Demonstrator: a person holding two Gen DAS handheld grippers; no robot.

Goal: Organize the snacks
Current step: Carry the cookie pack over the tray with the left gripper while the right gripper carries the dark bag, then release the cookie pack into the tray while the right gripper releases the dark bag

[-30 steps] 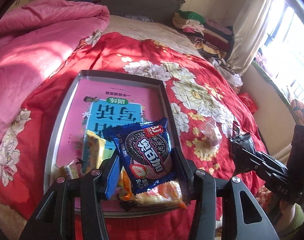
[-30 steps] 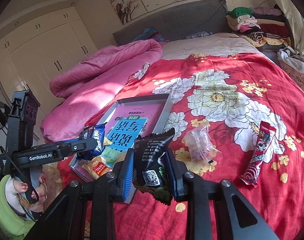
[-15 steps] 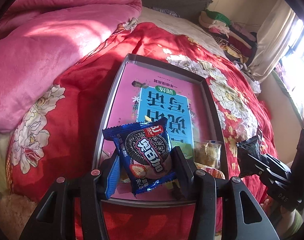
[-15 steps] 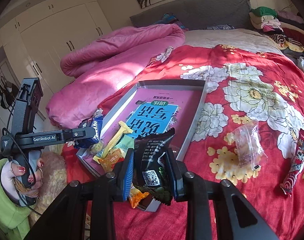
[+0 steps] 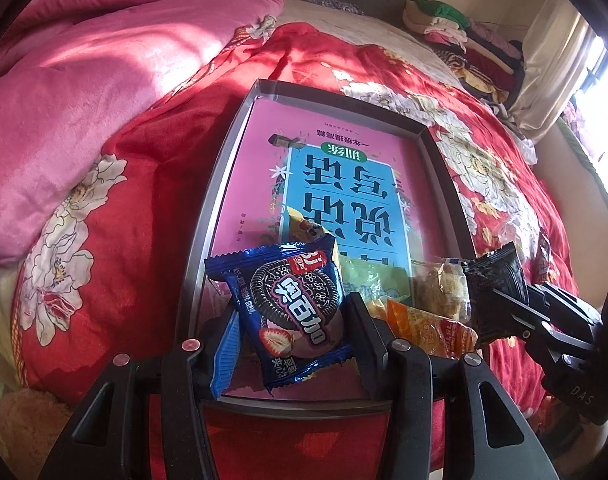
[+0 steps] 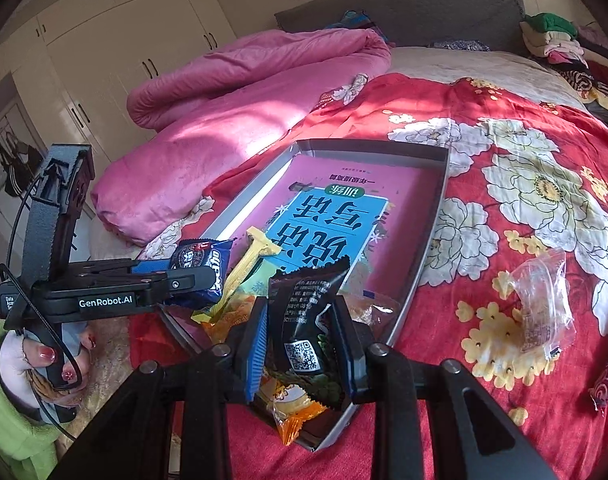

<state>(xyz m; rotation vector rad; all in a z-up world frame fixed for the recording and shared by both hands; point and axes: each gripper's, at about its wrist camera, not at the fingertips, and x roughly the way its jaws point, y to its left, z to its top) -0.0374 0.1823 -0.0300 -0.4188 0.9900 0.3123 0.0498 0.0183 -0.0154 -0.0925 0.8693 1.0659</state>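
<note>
Blue cookie pack point(image 5: 294, 312), clamped by left gripper point(image 5: 292, 332), has been carried over tray point(image 5: 208, 216); black packet point(image 6: 305, 320) gripped by right gripper point(image 6: 304, 344), release judged next.

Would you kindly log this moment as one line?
left gripper: holds blue cookie pack | right gripper: holds black packet | both over tray

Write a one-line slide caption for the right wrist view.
Right hand-held gripper holds a black packet over the tray on the bed, while the left hand-held gripper brings a blue cookie pack.
</note>
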